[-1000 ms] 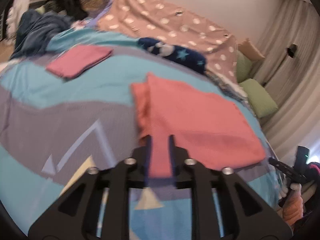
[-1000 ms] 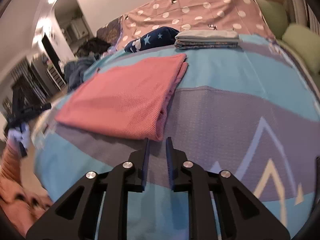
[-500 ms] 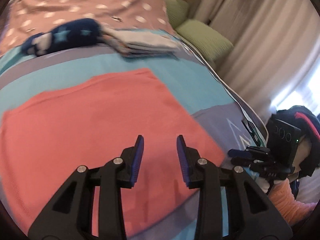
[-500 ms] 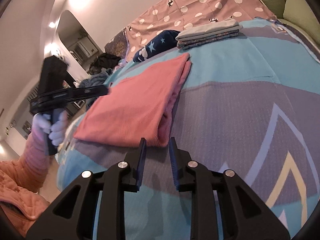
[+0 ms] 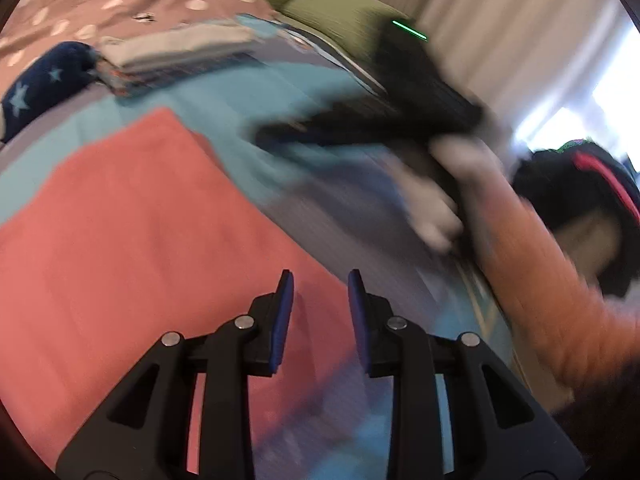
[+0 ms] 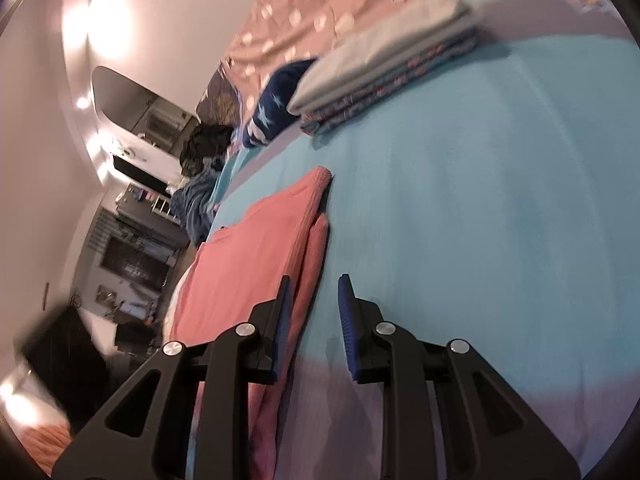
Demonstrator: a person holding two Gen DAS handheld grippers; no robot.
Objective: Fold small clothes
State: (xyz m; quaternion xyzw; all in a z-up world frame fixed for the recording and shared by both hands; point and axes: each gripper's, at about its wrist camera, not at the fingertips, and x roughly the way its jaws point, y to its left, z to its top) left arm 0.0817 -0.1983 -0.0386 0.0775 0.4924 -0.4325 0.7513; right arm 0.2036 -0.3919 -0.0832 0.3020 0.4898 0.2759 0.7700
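Hovering over bed point(image 6: 500, 200): right claw point(image 6: 312, 292) apart, empty, straddling the folded edge of coral cloth point(image 6: 256, 264); long axis running away toward the pillows. Left claw point(image 5: 318, 286) apart, empty, above same cloth point(image 5: 132, 240), near corner. Right claw nearer that edge.

pale wall point(image 6: 168, 8) with glowing lamps, curtains point(image 5: 500, 28) by a bright, perhaps sunlit, window.
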